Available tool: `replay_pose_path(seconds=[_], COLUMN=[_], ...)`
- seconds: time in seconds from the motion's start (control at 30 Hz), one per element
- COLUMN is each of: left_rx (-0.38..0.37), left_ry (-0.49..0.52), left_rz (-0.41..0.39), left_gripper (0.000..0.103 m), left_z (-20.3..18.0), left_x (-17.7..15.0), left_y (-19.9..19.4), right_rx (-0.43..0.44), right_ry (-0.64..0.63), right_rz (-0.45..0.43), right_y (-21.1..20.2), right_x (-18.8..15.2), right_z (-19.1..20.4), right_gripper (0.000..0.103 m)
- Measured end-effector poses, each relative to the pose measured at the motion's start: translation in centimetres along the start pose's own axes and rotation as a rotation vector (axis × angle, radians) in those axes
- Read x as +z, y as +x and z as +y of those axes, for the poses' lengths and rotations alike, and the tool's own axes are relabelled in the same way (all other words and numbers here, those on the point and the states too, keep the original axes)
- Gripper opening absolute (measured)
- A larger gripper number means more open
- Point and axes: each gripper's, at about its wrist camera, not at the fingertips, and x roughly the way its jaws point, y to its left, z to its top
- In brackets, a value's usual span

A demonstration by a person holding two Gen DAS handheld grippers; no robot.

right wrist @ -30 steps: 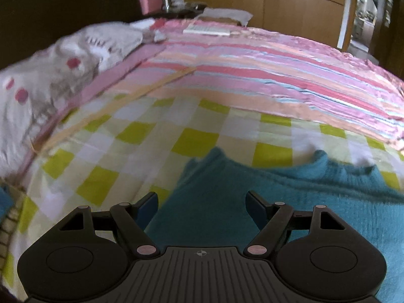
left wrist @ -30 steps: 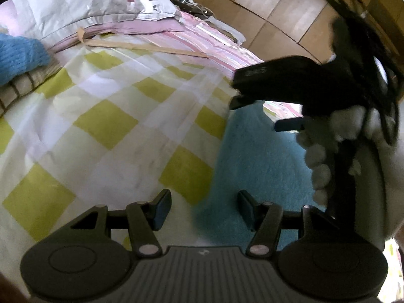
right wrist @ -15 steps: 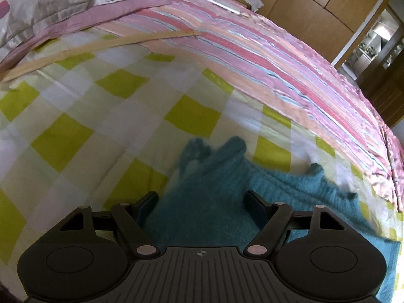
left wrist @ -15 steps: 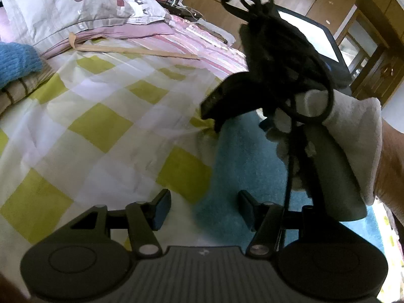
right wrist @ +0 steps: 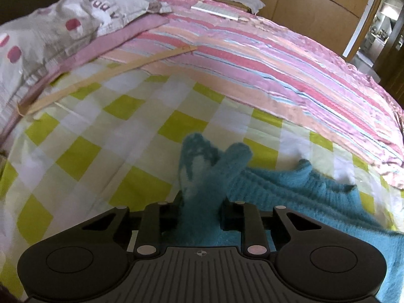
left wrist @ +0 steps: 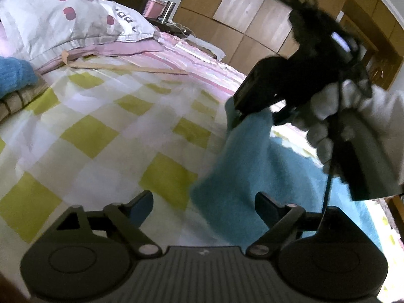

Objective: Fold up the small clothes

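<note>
Sweater (right wrist: 202, 192) between right tongs (right wrist: 200, 214)

Bed (right wrist: 83, 156) covered by yellow-white checked sheet, pink striped quilt (right wrist: 290, 65) further back. Teal fuzzy knit garment (right wrist: 315, 192) partly on sheet. Grey pillow with red dots (left wrist: 63, 22) at head; blue knit pile (left wrist: 15, 75) at left.

bed: takes up pretty much the whole scene, yellow-and-white check sheet (right wrist: 106, 136) near, pink striped cover (right wrist: 277, 63) further back
pillow (left wrist: 63, 25): far left, grey-white with red dots
wardrobe (left wrist: 247, 12): wood panel doors along the far wall
doorway (right wrist: 378, 25): far right, bright room beyond
</note>
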Motion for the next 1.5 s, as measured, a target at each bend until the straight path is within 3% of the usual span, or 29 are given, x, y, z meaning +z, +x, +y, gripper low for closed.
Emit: replay_pose_path(seconds=[0.17,0.4,0.53,0.63,0.77,0.83,0.9,1.0,1.17,1.23,1.37,1.5], left_rx=[-0.029,-0.073,-0.074,-0.074,-0.083,-0.088,-0.091,-0.096,-0.109,-0.119,-0.134,-0.12], left_ry=[-0.049,-0.011,0.008,0.014,0.057,0.068,0.072,0.077,0.116,0.122,0.122,0.134], left_rz=[0.015,-0.078,-0.074,-0.063,-0.08,-0.086,-0.087,-0.091,-0.099,-0.1,-0.094,-0.088], left_gripper=[0.093,0.093,0.068,0.056,0.043,0.041,0.041,0.04,0.039,0.039,0.041,0.05], left_z=[0.4,-1.5,-2.0,-2.1,-2.6,-2.7,-2.8,-2.8,-3.4,-3.5,-3.5,-3.7], left_x=[0.0,0.2,0.3,0.4,0.4,0.2,0.2,0.1,-0.2,-0.3,-0.6,-1.1], left_y=[0.9,1.5,1.9,2.1,1.7,1.5,1.4,1.3,0.9,0.8,0.7,0.9], right_rx=[0.026,0.071,0.075,0.056,0.022,0.0,-0.026,-0.111,-0.24,-0.227,-0.162,-0.141], right_ry=[0.021,0.068,0.067,0.054,0.044,-0.004,-0.073,-0.212,-0.333,-0.305,-0.259,-0.255], right_rz=[-0.016,-0.033,-0.027,-0.009,0.037,0.058,0.079,0.113,0.172,0.176,0.168,0.142], right_y=[-0.9,-2.3,-2.2,-1.6,-0.5,-0.1,0.2,1.2,3.1,3.0,2.1,0.9], right_x=[-0.2,-0.3,-0.4,-0.2,0.4,0.7,1.0,1.0,0.2,0.0,-0.2,-0.2], right_z=[-0.8,-2.4,-2.3,-1.6,-0.1,1.2,2.8,5.4,6.5,5.4,4.0,3.5], right_gripper=[0.022,0.022,0.022,0.023,0.03,0.037,0.051,0.062,0.059,0.057,0.035,0.03])
